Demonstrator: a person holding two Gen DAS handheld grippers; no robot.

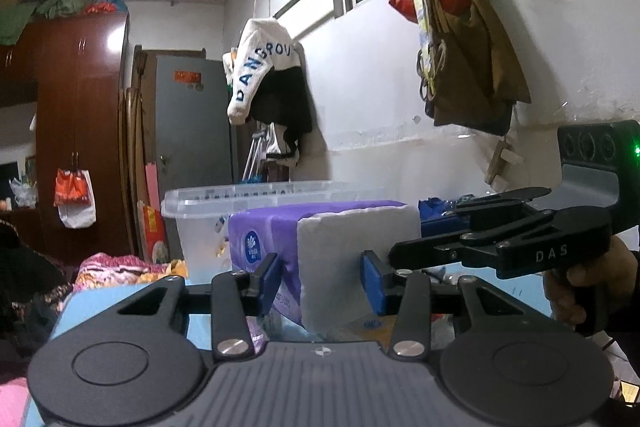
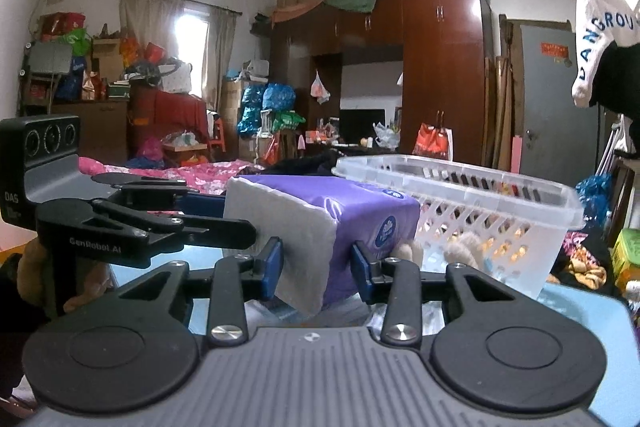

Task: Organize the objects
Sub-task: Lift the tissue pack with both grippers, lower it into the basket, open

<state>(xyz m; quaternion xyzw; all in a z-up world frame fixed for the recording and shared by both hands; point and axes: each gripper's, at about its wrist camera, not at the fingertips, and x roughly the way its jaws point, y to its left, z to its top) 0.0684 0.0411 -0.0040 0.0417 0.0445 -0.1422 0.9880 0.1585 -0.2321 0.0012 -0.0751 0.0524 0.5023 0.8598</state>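
Since that tissue pack (image 1: 320, 255) is bulky and squishy, both grippers pinch it: left gripper (image 1: 320, 283) and right gripper (image 2: 316, 267) each clamp a corner, basket (image 2: 500, 211) just ahead, probably its destination.

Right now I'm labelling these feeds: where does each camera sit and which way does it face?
Left wrist: on the left gripper, facing the windowed wall; right gripper enters from the right.
Right wrist: on the right gripper, facing the wardrobe and room; left gripper enters from the left.
Shared: purple tissue pack, clear basket.
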